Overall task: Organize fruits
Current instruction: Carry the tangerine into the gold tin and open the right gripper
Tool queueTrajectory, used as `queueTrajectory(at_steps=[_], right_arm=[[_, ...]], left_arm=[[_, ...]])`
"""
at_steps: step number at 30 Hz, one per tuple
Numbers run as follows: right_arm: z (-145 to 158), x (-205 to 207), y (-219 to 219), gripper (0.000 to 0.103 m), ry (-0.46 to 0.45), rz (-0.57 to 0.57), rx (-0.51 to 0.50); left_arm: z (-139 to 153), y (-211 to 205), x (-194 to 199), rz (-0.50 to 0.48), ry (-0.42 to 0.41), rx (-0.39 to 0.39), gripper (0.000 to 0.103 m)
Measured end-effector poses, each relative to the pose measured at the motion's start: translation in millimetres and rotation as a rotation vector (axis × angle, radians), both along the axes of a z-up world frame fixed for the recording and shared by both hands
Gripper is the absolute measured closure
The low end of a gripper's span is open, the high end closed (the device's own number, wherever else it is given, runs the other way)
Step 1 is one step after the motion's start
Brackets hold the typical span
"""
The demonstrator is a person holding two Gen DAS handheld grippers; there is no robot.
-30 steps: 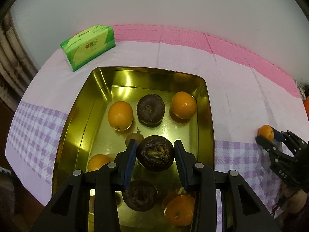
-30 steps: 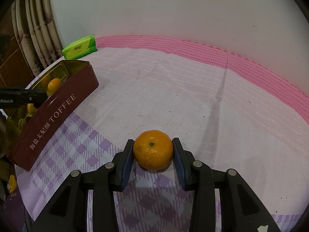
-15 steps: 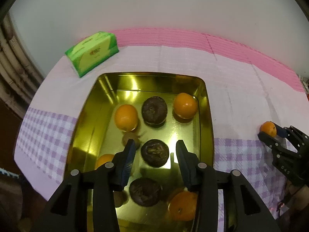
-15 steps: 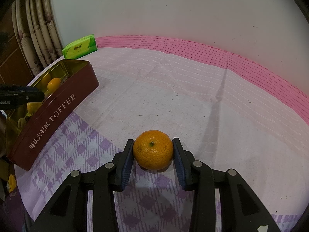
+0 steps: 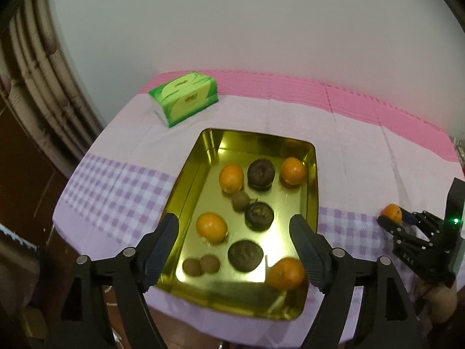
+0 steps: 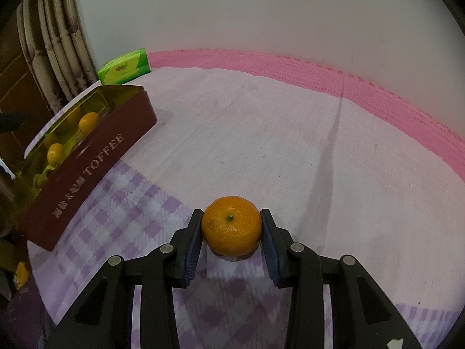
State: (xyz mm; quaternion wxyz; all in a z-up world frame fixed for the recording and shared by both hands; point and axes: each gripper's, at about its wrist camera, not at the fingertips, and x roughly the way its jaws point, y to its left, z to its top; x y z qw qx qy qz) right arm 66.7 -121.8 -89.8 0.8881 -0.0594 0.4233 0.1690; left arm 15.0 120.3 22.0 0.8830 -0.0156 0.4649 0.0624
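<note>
Above a gold-lined toffee tin (image 5: 311,180) on a pink and lilac-checked tablecloth (image 5: 116,180), the left gripper (image 5: 235,232) hangs tilted steeply down, its jaws opening wide with nothing between them. Beneath lie four oranges, three dark round fruits and three small brown ones; the dark fruit (image 5: 258,216) clamped a second ago now rests near the tin's centre, and the gripper has risen, so more of the table shows. At 10 o'clock from the tin sits a green tissue pack (image 5: 184,98). At 3 o'clock from the tin, the right gripper (image 6: 231,234) angles down toward the cloth, its pads pressed on both sides of a mandarin (image 6: 231,229), as it was a second earlier, without shifting.
</note>
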Motion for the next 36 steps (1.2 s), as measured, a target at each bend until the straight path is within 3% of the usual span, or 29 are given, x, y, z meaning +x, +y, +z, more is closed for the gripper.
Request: queueTrajectory(at_steps=[5,11,22,29,36], right_arm=[[11.7,-13.4,-2.3,0.068,0.001,-0.011,0.053],[40.0,-28.7,9.3,0.068,-0.025,0.019,0.109],[96.7,-42.2,87.5,0.068,-0.082,0.207,0.148],[96.8,-32.6,143.7,0.067,-0.044,0.303,0.160],[73.6,-11.5,187.9,0.067,0.036,0.329,0.164]], left_arm=[[4.2,13.5,-21.5,0.033,-0.005,-0.043,0.015],[0.9,25.8,-35.6,0.057,-0.012,-0.040,0.015],[1.1,60.6,-43.9,0.158,-0.107,-0.079,0.015],[-0.9,68.2,-40.9,0.171,-0.098,-0.022,0.015],[-1.7,75.4,-38.6,0.185,-0.100,0.021,0.015]])
